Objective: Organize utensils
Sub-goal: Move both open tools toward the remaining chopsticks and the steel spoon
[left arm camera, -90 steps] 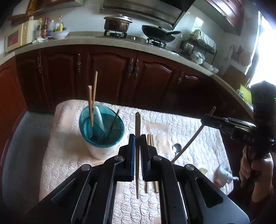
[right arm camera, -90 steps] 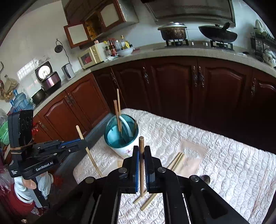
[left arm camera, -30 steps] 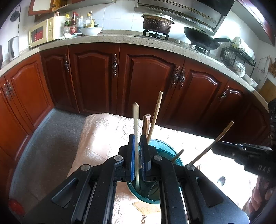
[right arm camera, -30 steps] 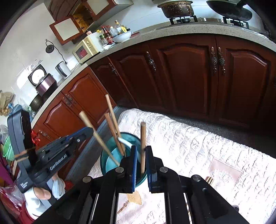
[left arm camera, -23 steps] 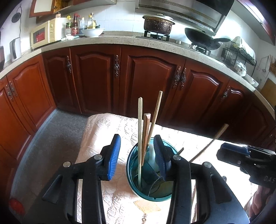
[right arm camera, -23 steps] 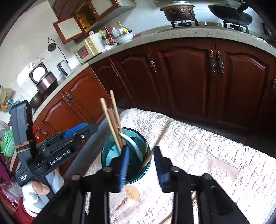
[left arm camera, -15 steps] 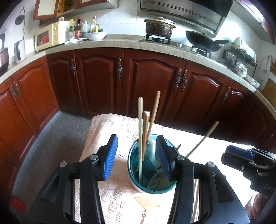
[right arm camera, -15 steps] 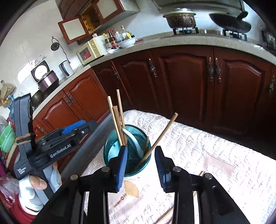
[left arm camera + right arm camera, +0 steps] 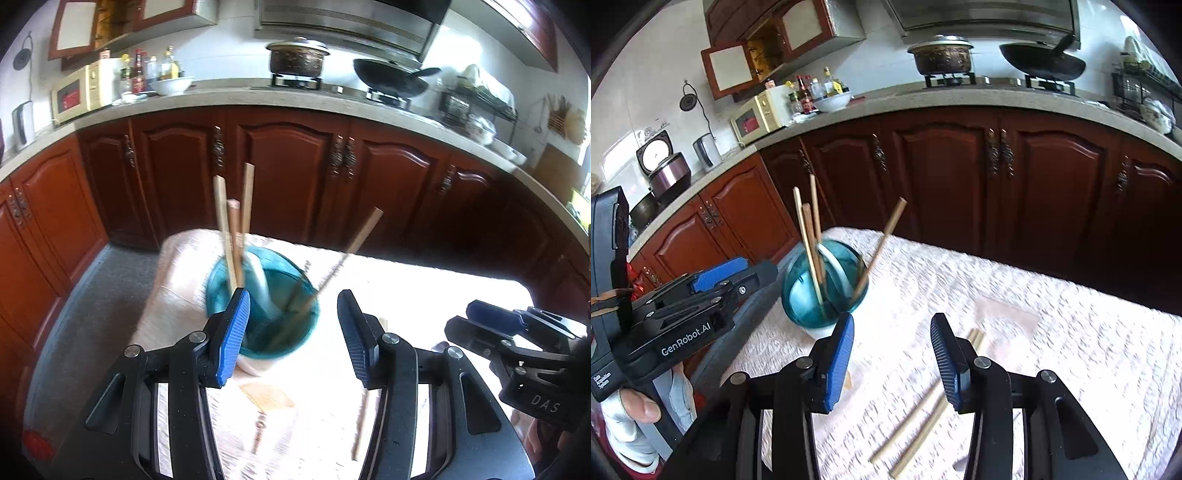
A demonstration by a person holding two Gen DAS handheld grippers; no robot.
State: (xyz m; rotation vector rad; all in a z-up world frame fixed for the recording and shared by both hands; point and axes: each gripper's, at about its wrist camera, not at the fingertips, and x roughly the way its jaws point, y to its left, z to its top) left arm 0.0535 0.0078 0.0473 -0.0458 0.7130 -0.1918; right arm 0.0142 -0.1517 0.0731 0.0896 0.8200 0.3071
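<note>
Cup (image 9: 820, 295) near table edge (image 9: 753, 332); both tools (image 9: 291, 332) (image 9: 892, 354) agape, empty.

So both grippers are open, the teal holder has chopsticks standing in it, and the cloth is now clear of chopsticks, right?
Not quite: the cloth is not clear. Loose chopsticks lie on it, seen in the right wrist view. Both grippers are open and the teal holder does hold chopsticks.

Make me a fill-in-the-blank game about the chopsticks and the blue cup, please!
1. The chopsticks stand inside the ____ cup.
2. Both the left gripper and the right gripper have their jaws ____.
3. More chopsticks lie flat on the ____ cloth.
4. A white ____ leans in the cup too.

Missing words: teal; open; quilted; spoon
</note>
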